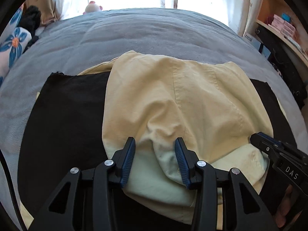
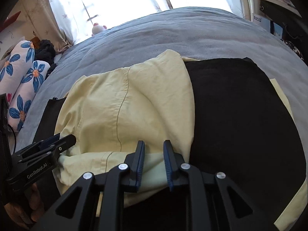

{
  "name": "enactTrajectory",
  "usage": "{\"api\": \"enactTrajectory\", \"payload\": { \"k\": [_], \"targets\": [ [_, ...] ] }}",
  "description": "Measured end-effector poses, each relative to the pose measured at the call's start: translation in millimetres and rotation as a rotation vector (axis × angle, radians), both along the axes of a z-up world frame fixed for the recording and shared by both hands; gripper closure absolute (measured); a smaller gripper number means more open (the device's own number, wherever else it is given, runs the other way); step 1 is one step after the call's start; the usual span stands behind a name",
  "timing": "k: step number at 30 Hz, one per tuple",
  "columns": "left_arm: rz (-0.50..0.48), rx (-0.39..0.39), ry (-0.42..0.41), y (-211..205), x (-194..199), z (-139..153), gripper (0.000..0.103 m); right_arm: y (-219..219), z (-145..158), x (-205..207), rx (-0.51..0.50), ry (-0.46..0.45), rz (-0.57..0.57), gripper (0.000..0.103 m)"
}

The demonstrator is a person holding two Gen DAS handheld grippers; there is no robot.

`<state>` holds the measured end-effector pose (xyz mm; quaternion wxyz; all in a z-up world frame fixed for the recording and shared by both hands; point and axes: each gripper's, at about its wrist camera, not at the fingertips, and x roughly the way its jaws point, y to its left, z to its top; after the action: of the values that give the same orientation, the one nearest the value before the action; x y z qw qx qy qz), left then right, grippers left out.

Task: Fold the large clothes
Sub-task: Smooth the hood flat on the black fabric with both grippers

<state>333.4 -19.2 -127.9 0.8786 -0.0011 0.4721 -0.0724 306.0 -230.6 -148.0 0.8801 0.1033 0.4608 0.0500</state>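
Note:
A pale yellow garment (image 1: 173, 96) (image 2: 125, 105) lies across a black garment (image 1: 67, 105) (image 2: 240, 115) on the grey bed cover (image 1: 134, 34). Its near part is folded over, so the lighter inside shows. My left gripper (image 1: 155, 144) is shut on a bunched fold at the near edge, and creases run out from the pinch. It also shows from the side as the left gripper (image 2: 65, 140). My right gripper (image 2: 154, 148) stands a hand's width to the right on the same edge. Its blue pads sit close together with yellow cloth filling the gap. Its tip shows as the right gripper (image 1: 256, 137).
Two flowered pillows (image 2: 23, 80) and a dark heap of clothing (image 1: 30, 19) lie at the bed's far left. A pink plush toy (image 1: 93, 6) sits by the bright curtained window. Wooden shelves with boxes (image 1: 279, 19) stand to the right.

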Motion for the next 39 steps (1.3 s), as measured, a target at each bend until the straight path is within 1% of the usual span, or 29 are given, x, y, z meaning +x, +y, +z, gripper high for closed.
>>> {"api": "enactTrajectory", "payload": {
  "k": [2,4,6,8,10,14,16,20,23,26,29,31,32,34,36,38,39],
  "targets": [
    [0.006,0.002,-0.001,-1,-1,1,0.061,3,1,-1,-0.013,0.002,-0.003,0.081],
    [0.013,0.006,0.001,-2,-3,4,0.061,4,3,-1,-0.004,0.012,-0.014,0.081],
    [0.026,0.011,0.005,0,-7,8,0.054,3,7,-1,0.029,0.025,-0.023,0.08],
    [0.033,0.004,0.007,0,-13,13,0.051,0,11,-6,0.077,0.033,-0.03,0.08],
    [0.038,0.001,0.008,2,-17,18,0.05,-1,16,-11,0.097,0.037,-0.029,0.08],
    [0.057,-0.006,0.01,6,-38,42,0.05,2,34,-29,0.098,0.024,-0.022,0.08],
    [0.063,-0.014,0.005,9,-52,56,0.05,4,48,-40,0.112,0.008,-0.015,0.08],
    [0.067,-0.03,-0.009,16,-84,87,0.05,9,90,-69,0.117,-0.052,0.008,0.08],
    [0.082,-0.026,-0.027,24,-114,116,0.049,13,124,-95,0.115,-0.097,0.031,0.08],
    [0.108,-0.018,-0.039,32,-142,142,0.046,14,159,-122,0.11,-0.143,0.053,0.08],
    [0.111,-0.037,-0.067,41,-168,167,0.044,15,194,-153,0.105,-0.193,0.081,0.08],
    [0.113,-0.044,-0.087,48,-188,185,0.042,15,209,-169,0.114,-0.213,0.096,0.08],
    [0.112,-0.044,-0.096,50,-196,191,0.04,15,220,-179,0.117,-0.228,0.106,0.08],
    [0.112,-0.037,-0.11,53,-210,201,0.037,16,231,-192,0.111,-0.247,0.117,0.08],
    [0.108,-0.024,-0.126,55,-226,209,0.03,19,241,-208,0.091,-0.276,0.128,0.077],
    [0.103,-0.014,-0.132,55,-237,210,0.028,22,246,-219,0.069,-0.294,0.132,0.062],
    [0.098,-0.003,-0.13,55,-243,209,0.028,24,246,-225,0.051,-0.309,0.132,0.059]
  ]
}}
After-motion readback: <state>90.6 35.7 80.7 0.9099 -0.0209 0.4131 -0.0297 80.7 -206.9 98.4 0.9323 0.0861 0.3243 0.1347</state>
